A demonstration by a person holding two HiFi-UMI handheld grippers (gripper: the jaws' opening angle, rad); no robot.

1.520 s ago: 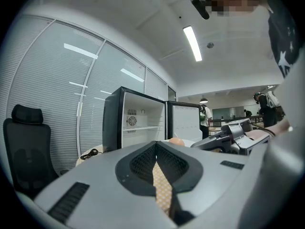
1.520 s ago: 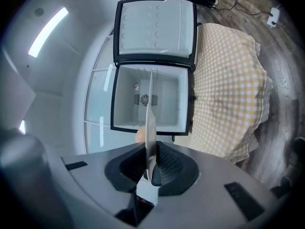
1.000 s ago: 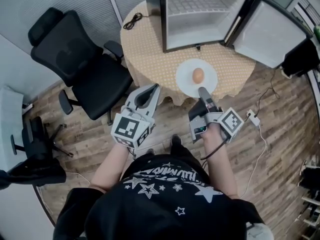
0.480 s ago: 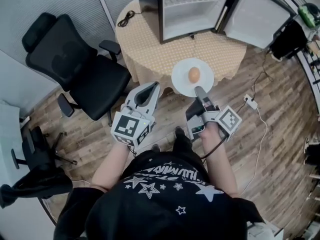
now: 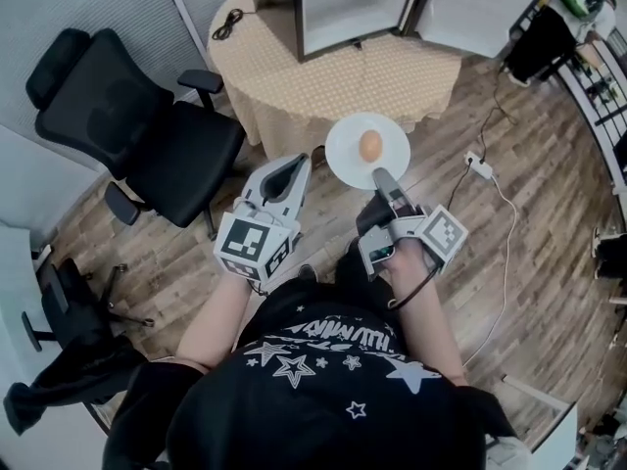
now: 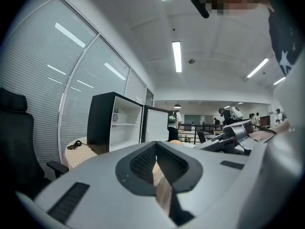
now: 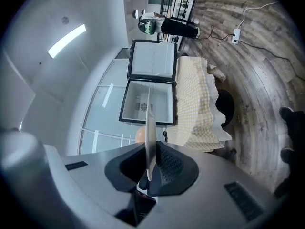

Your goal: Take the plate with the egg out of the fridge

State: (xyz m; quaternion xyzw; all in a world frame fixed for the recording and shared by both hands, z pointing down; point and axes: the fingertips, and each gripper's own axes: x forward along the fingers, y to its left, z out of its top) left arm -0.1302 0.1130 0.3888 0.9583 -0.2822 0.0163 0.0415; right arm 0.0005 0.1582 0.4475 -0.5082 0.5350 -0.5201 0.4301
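Note:
A white plate (image 5: 351, 158) with a brown egg (image 5: 370, 145) on it hangs level in the air, past the table's edge and over the wooden floor. My right gripper (image 5: 381, 177) is shut on its near rim. In the right gripper view the plate (image 7: 149, 128) shows edge-on between the pads, with the egg (image 7: 139, 135) just left of it. My left gripper (image 5: 286, 170) is to the plate's left, shut and empty. In the left gripper view its jaws (image 6: 156, 162) meet in a line. The small black fridge (image 5: 328, 3) stands open on the table behind.
A round table with a yellow dotted cloth (image 5: 323, 81) carries the fridge, whose door (image 5: 465, 8) swings out to the right. A black office chair (image 5: 132, 120) stands to the left. A white cable and socket (image 5: 480, 167) lie on the floor at the right.
The plate with the egg, held by my right gripper, has come away from the table toward my body. The fridge and table have receded toward the top of the head view.

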